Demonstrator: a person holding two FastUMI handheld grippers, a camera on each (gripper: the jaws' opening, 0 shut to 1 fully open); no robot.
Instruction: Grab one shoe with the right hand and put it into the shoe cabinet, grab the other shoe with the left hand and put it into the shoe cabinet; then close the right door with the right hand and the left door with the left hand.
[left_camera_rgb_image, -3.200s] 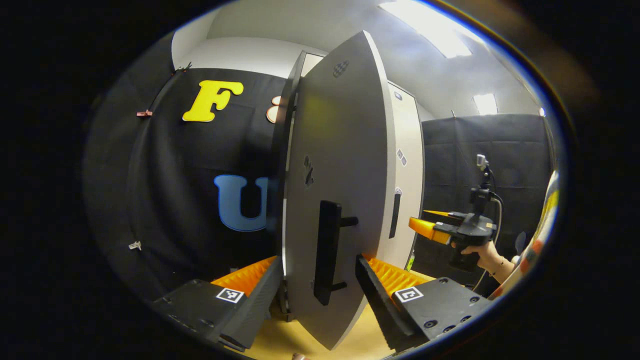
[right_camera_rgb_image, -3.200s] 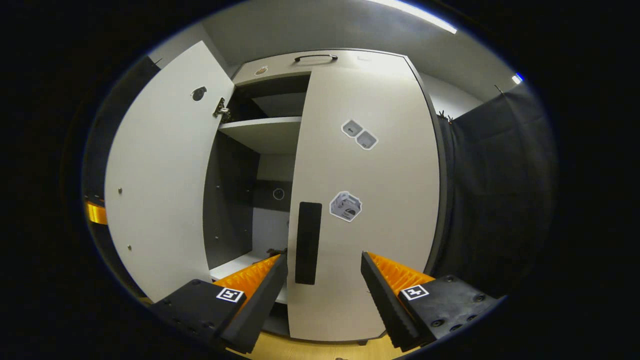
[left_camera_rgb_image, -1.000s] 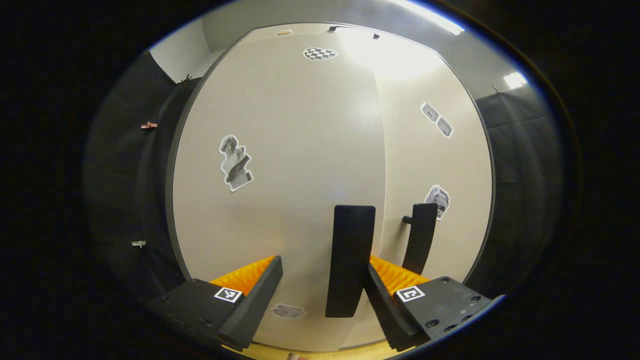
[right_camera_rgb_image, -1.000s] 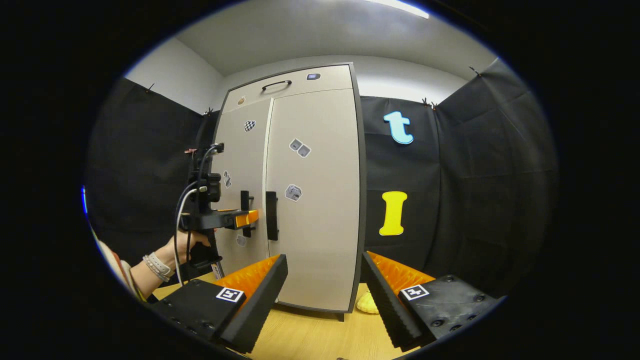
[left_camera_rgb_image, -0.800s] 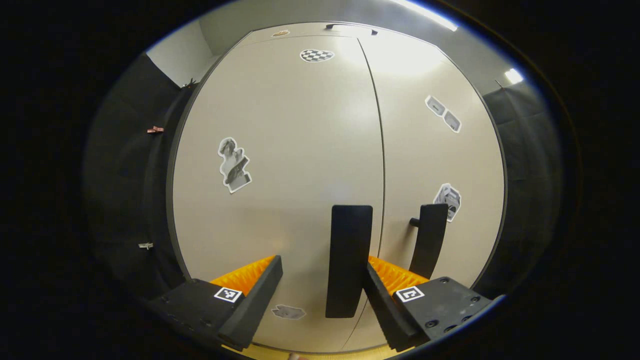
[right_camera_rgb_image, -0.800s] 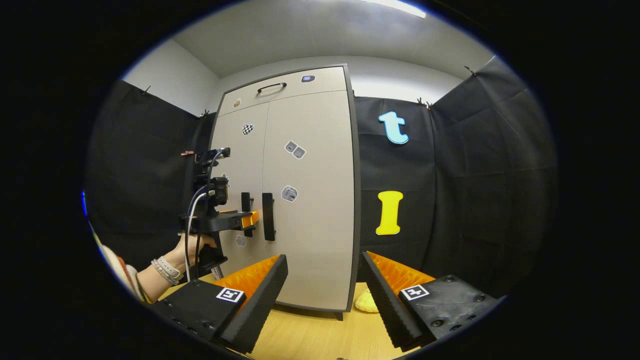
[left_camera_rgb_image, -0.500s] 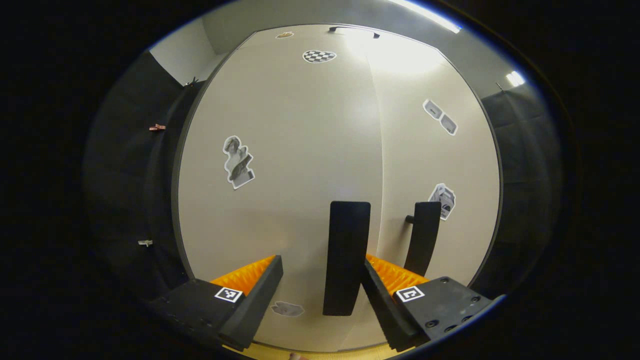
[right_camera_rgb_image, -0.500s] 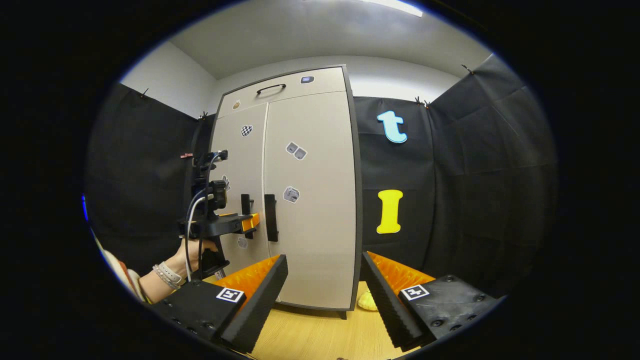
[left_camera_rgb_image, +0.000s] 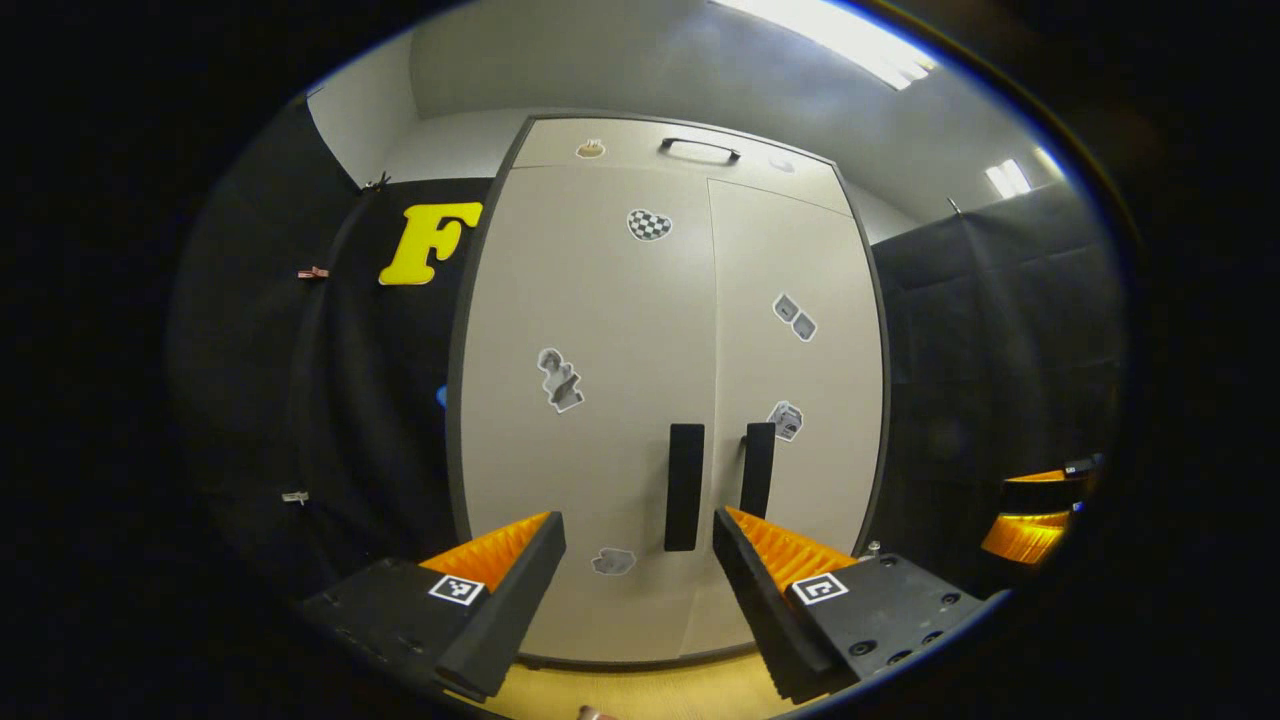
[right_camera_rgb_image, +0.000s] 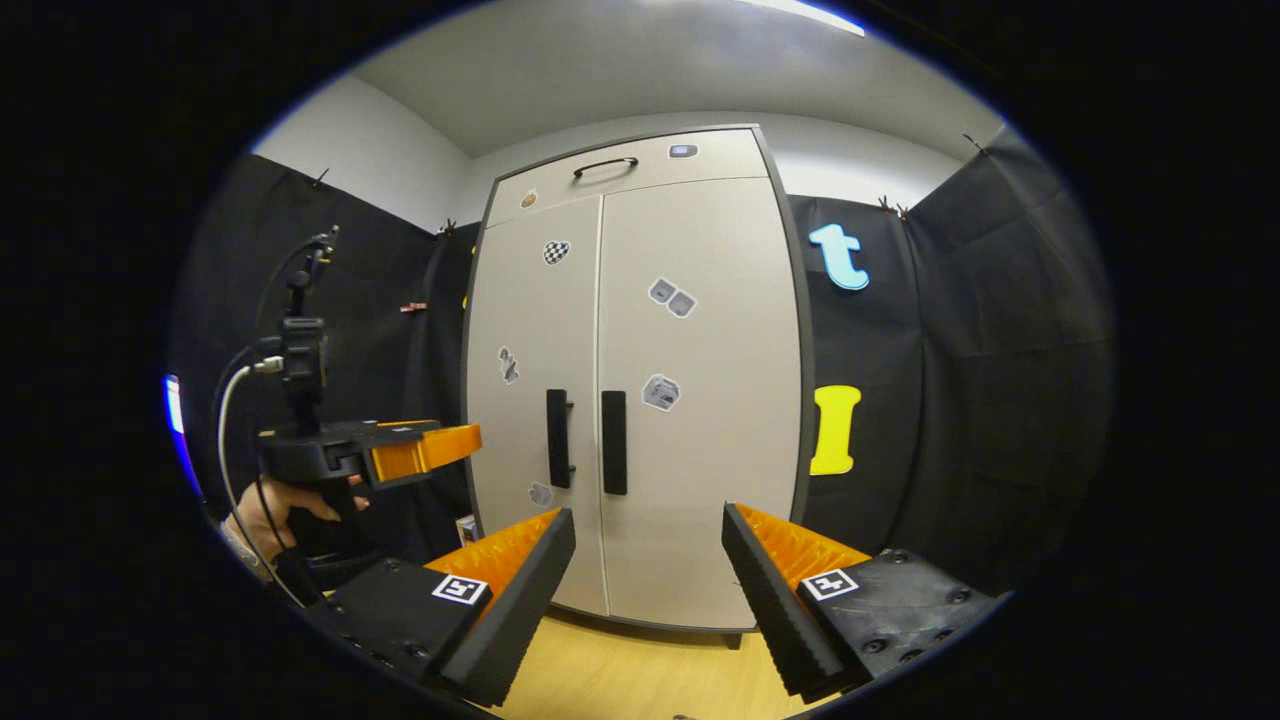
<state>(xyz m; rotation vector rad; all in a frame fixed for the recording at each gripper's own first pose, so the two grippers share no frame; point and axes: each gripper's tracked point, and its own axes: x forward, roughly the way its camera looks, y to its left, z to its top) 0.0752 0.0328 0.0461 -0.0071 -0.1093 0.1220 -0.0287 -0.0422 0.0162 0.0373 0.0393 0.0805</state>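
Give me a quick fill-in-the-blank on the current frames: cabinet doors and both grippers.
1. Both doors of the shoe cabinet are ____.
2. The two black handles sit ____ by side along the centre seam.
3. The left gripper and the right gripper both have their jaws ____.
4. The cabinet stands on a ____ floor.

Missing words: closed; side; open; wooden

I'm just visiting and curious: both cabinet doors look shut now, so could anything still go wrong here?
Little seems left to fail. The left door and right door look flush, but an unlatched door might swing open. The open left gripper and right gripper point at the handles; moving forward could bump them.
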